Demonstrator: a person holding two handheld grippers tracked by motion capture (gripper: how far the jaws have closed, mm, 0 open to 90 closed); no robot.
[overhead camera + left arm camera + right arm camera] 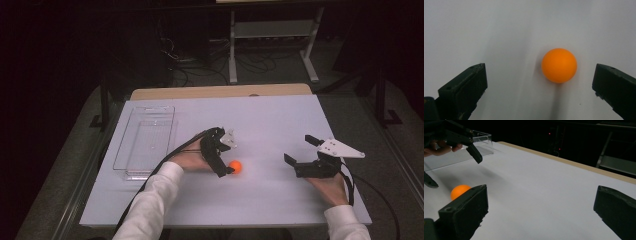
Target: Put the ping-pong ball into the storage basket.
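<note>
Expect the orange ball (559, 65) to roll away if you close unevenly: it sits nearer one jaw of your left gripper (540, 82) than the other, so that jaw is likely to touch first and push the ball sideways across the smooth white tabletop (270, 120) before the second jaw arrives. A smooth round ball offers little contact area, so a fast or high squeeze could also squirt it out forward, toward the middle of the table. Centre the gripper on the ball and close slowly at its widest part. The left gripper's jaws stand wide apart with nothing between them but the ball, which neither jaw touches. Your right gripper (300, 155) rests near the right edge of the table, well apart from the ball, its jaws likewise spread wide and holding nothing; keep it there to avoid nudging the ball. The ball lies on the bare tabletop toward the near edge, roughly midway between the left and right edges, just beside the tip of the left gripper. It is a plain, uniformly orange sphere with a matte surface, no visible markings, and a soft shadow below it. A clear plastic tray (145, 142) stands empty near the left edge.
</note>
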